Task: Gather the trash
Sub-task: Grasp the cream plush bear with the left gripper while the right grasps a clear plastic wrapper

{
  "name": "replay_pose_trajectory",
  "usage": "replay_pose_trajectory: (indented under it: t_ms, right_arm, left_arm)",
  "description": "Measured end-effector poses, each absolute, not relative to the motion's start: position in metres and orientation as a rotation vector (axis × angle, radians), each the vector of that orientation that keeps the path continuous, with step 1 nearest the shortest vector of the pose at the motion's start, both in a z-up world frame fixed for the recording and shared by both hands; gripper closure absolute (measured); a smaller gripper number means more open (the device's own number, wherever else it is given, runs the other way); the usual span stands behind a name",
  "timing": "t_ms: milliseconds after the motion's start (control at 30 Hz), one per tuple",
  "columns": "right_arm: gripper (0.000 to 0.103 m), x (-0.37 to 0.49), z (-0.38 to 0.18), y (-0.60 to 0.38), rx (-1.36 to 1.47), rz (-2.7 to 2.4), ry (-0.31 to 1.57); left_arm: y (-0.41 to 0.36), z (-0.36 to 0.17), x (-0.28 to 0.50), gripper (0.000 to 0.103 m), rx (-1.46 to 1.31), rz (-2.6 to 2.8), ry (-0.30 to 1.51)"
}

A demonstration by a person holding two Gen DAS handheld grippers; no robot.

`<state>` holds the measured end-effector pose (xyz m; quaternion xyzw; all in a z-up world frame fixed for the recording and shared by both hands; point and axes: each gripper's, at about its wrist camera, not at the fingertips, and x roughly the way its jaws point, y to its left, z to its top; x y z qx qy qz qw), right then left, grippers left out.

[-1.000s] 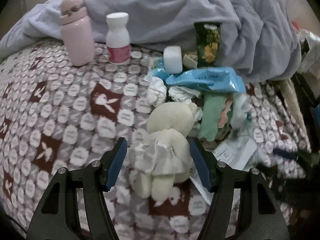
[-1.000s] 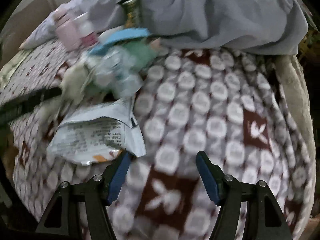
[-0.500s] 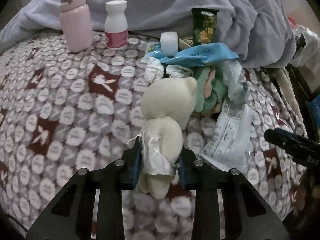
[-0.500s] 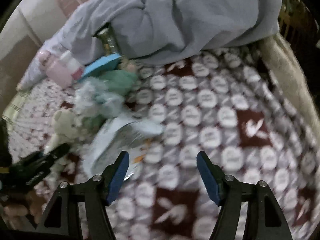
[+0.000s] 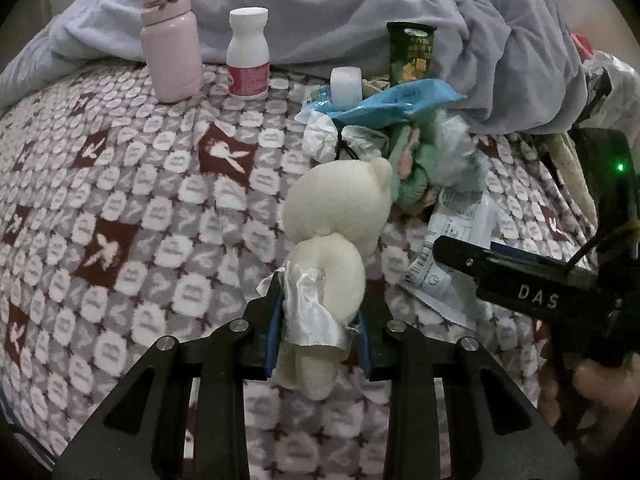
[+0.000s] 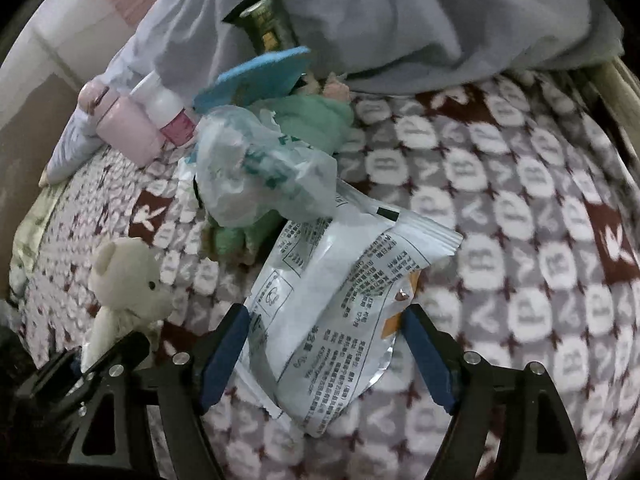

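My left gripper (image 5: 318,332) is shut on a cream teddy bear (image 5: 334,232) in a white satin skirt, gripping its body; the bear (image 6: 124,280) also shows at the lower left of the right wrist view. My right gripper (image 6: 326,356) has its jaws opening, and a white printed snack wrapper (image 6: 340,292) lies between the blue pads without being pressed. That wrapper (image 5: 452,240) lies right of the bear. Behind it sits a trash heap: a clear plastic bag (image 6: 260,168), a blue packet (image 5: 396,104), crumpled tissue (image 5: 320,136) and a green packet (image 5: 412,52).
A pink flask (image 5: 170,36) and a white pill bottle (image 5: 248,52) stand at the back of the patterned bedspread (image 5: 120,208). A green plush (image 6: 316,120) lies in the heap. A rumpled grey blanket (image 5: 360,4) covers the far side. The bed edge (image 6: 616,84) runs along the right.
My left gripper closed on the teddy bear and lifted it upright. My right gripper swung left and down until the white wrapper lay between its widening jaws.
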<state>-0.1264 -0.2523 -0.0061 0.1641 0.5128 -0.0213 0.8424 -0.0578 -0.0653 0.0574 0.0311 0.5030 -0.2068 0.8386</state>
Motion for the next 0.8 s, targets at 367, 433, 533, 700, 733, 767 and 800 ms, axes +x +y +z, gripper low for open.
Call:
replay_pose_trajectory:
  t_ms: [367, 433, 533, 700, 733, 767, 800]
  right_arm:
    - [0.087, -0.167, 0.046, -0.281, 0.281, 0.057, 1.007]
    - [0.089, -0.174, 0.054, -0.286, 0.273, 0.062, 0.997]
    - [0.089, -0.180, 0.064, -0.290, 0.257, 0.050, 0.970]
    - [0.060, -0.179, 0.055, -0.288, 0.294, 0.069, 1.002]
    - [0.057, -0.178, 0.053, -0.281, 0.293, 0.100, 1.007]
    - [0.057, -0.177, 0.053, -0.274, 0.284, 0.124, 1.011]
    - [0.057, -0.175, 0.053, -0.266, 0.276, 0.148, 1.016]
  left_arm:
    - [-0.084, 0.074, -0.075, 0.075, 0.041, -0.494, 1.042]
    - [-0.087, 0.077, -0.079, 0.075, 0.043, -0.501, 1.037]
    - [-0.088, 0.081, -0.083, 0.075, 0.061, -0.496, 1.025]
    - [-0.076, 0.085, -0.085, 0.075, 0.061, -0.470, 1.012]
    - [-0.069, 0.085, -0.086, 0.075, 0.064, -0.459, 1.007]
    - [-0.065, 0.085, -0.085, 0.075, 0.065, -0.451, 1.005]
    - [-0.060, 0.085, -0.084, 0.075, 0.065, -0.441, 1.005]
